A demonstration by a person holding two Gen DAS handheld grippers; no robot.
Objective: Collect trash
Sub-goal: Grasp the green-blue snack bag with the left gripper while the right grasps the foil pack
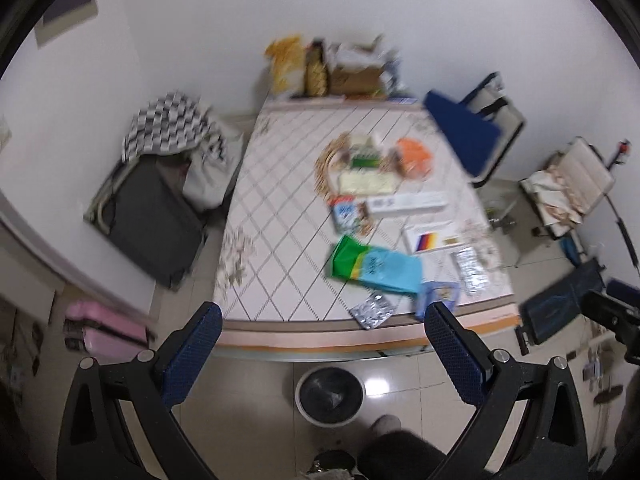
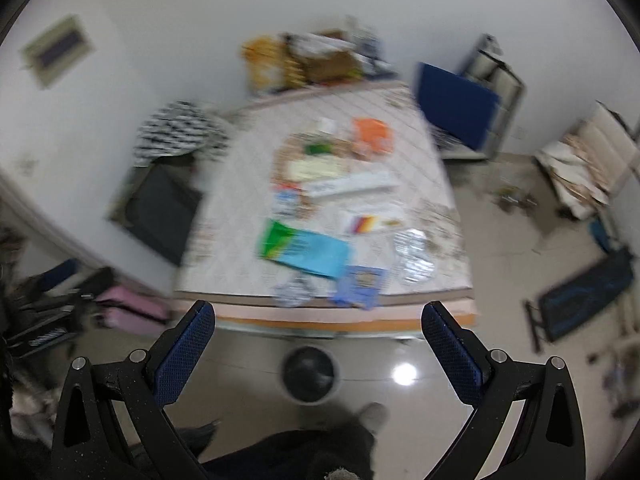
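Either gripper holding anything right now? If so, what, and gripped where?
Nothing is held. The left gripper and right gripper are both wide open above the floor, short of the mattress; its wrappers lie untouched.

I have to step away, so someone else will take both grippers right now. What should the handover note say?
Left gripper: open, empty, held above the floor before the bed.
Right gripper: open, empty, held likewise.
Trash lies on the mattress: teal-green bag, foil pack at the near edge, orange wrapper, white box and more.
Bin stands on the floor just before the bed; its contents are unclear.
Done: nothing evident.
Left: carry every piece to the bin.
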